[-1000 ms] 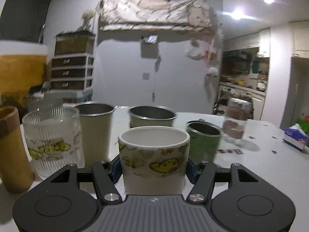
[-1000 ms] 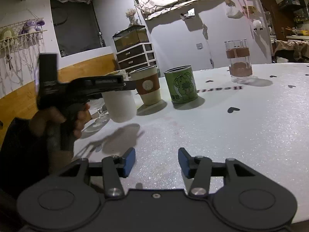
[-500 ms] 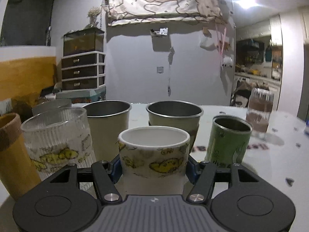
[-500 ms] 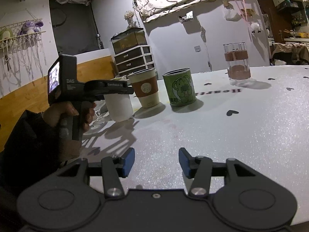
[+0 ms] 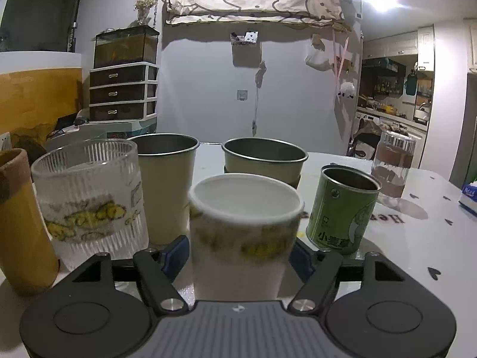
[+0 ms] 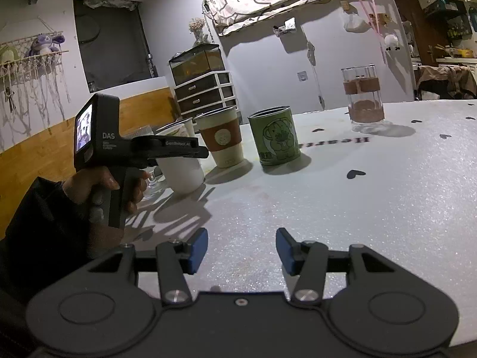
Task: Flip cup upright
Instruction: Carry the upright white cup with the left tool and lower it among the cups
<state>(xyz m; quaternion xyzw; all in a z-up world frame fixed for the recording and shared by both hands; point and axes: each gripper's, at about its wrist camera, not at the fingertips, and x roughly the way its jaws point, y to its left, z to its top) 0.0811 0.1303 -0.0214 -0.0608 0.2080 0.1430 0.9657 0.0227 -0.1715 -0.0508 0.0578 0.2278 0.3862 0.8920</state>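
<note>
A white cup with yellow cloud prints (image 5: 243,232) stands upright, mouth up, between the fingers of my left gripper (image 5: 240,253). The blue pads (image 5: 176,252) stand slightly apart from its sides, so the gripper looks open around it. In the right wrist view the same cup (image 6: 180,167) rests on the white table (image 6: 372,194) with the left gripper (image 6: 179,149) around its upper part. My right gripper (image 6: 241,249) is open and empty, low over the table's near part.
Around the cup stand a ribbed glass (image 5: 89,203), two steel cups (image 5: 167,185) (image 5: 265,161), a green tin (image 5: 342,211), a yellow sleeved cup (image 5: 21,223) and a far glass jar (image 5: 393,170). A tissue pack (image 5: 469,197) lies at the right edge.
The left gripper has lowered the upright cup onto the table among the other cups, and its pads have eased off the cup's sides. The right gripper has stayed put.
</note>
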